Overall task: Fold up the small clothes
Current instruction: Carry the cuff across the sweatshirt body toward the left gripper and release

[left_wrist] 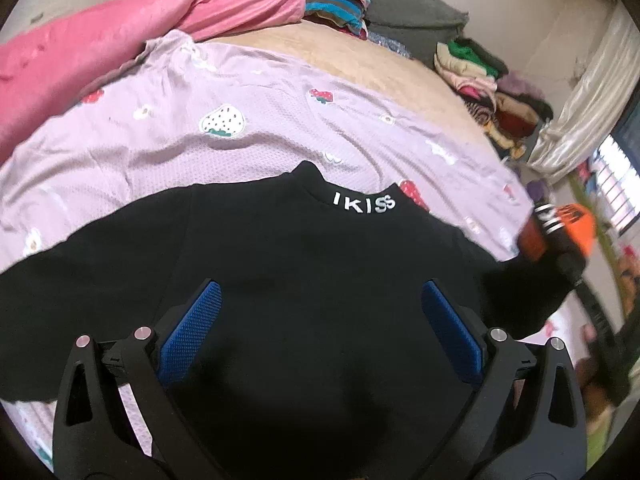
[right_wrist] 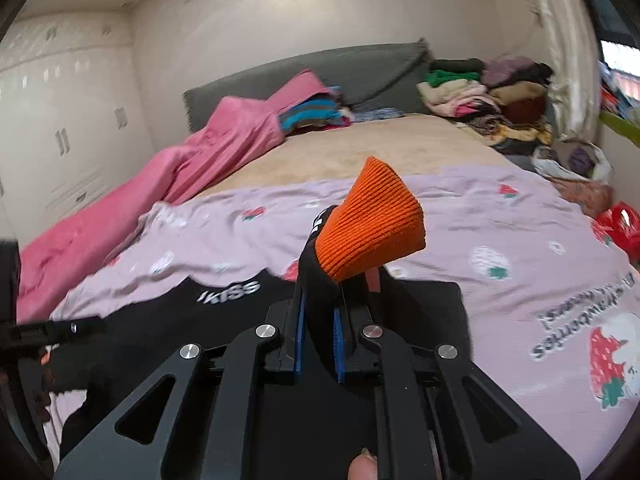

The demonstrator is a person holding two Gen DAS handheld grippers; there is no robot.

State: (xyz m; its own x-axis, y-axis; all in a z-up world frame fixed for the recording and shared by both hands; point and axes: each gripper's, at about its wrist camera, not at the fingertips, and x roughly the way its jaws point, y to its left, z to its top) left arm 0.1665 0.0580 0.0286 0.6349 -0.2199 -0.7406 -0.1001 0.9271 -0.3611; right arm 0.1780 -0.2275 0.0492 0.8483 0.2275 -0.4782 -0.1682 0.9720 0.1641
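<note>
One black top point(left_wrist: 304, 280) with "KISS" on its collar lies flat on the lilac strawberry sheet point(left_wrist: 240, 120), front side up. The right gripper point(right_wrist: 320, 332) is squeezed tight on the sleeve, just below the orange cuff point(right_wrist: 370, 220), and holds it up in the air above the top. The left gripper point(left_wrist: 320, 332) hangs over the middle of the top with its blue pads wide apart, and it holds nothing.

I think the sleeve fold is the step going on now. Next, the sleeve should be carried across the chest of the top and laid down flat. The left gripper could press the body of the top so it does not slide.

A pink blanket point(right_wrist: 160, 168) is bunched up on the bed, left of the top. Beyond the top, past the tan mattress cover point(right_wrist: 360, 140), stands a grey headboard point(right_wrist: 320, 68). Piles of mixed clothes point(right_wrist: 480, 88) sit far beyond the top, to the right, by a pale curtain point(right_wrist: 560, 60). White closet doors point(right_wrist: 60, 120) stand far left. Something red point(right_wrist: 620, 224) lies right of the top, maybe a bag; it is too blurry to tell.
</note>
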